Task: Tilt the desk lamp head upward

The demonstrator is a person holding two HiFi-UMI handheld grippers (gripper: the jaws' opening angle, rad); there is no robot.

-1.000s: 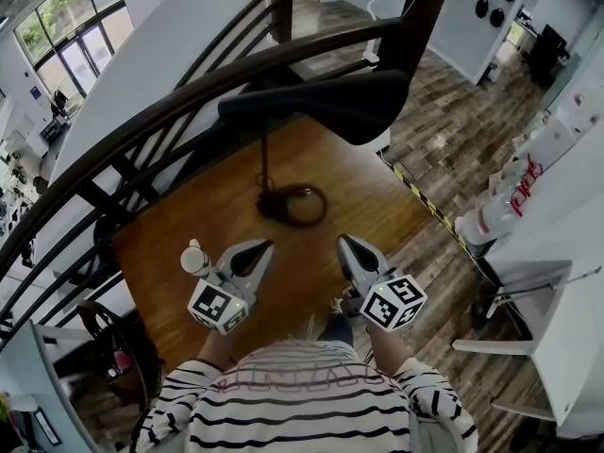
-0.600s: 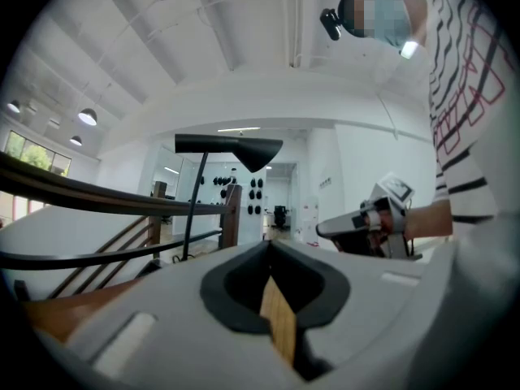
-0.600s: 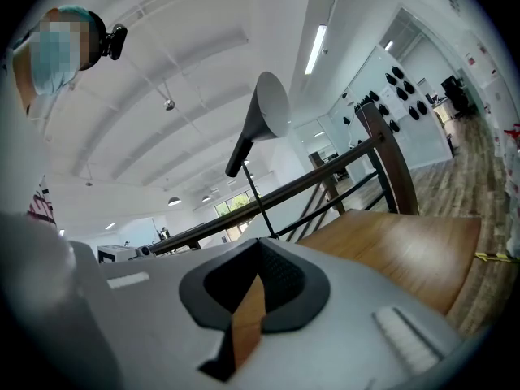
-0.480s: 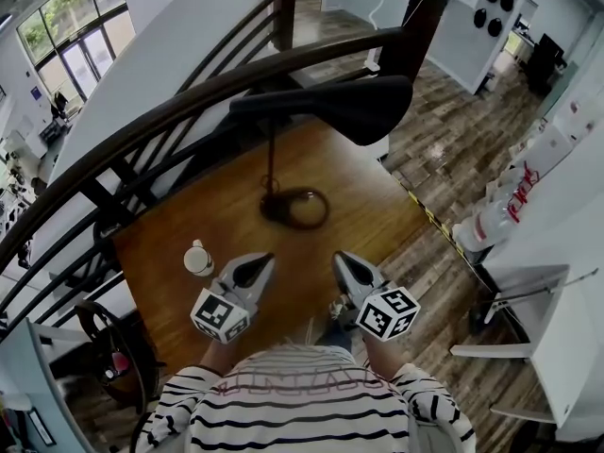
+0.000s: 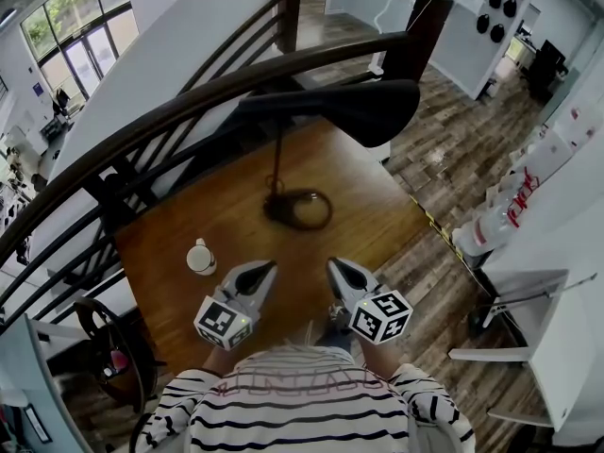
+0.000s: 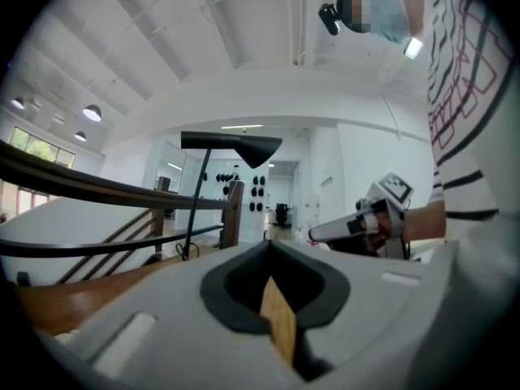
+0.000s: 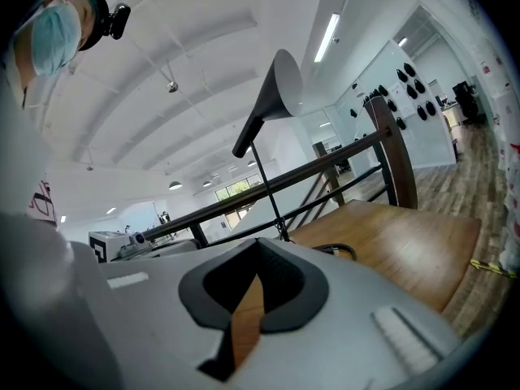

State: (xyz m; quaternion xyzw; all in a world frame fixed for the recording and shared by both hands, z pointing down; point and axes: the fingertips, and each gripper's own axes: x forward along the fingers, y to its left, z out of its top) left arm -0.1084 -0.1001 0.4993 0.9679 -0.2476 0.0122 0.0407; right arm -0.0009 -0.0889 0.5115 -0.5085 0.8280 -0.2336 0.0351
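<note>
Black desk lamp with a long cone-shaped head (image 5: 349, 107) stands toward the far side of a brown wooden table (image 5: 377, 210), under a dark curved stair handrail (image 5: 189, 102). Its thin dark stem (image 5: 276, 159) rises from a dark round base (image 5: 297, 208) with cord looped at it; in the head view the lamp's head reaches out to the right of the stem. From the left gripper view the lamp's head (image 6: 236, 145) sits level on top of the stem; from the right gripper view it (image 7: 280, 84) shows as a cone against the white ceiling. The left gripper (image 5: 262, 272), grey with a marker cube (image 5: 225, 321), hangs over the near edge of the table, its jaws pressed together with nothing between them (image 6: 269, 249); only a strip of wood grain shows through the slit. The right gripper (image 5: 338, 270), beside it and likewise close to the person's striped shirt (image 5: 302, 409), also has its jaws together and empty (image 7: 258, 249). Both grippers point toward the lamp and are well apart from it. A small white bottle (image 5: 200, 258) stands on the table just left of the left gripper.
</note>
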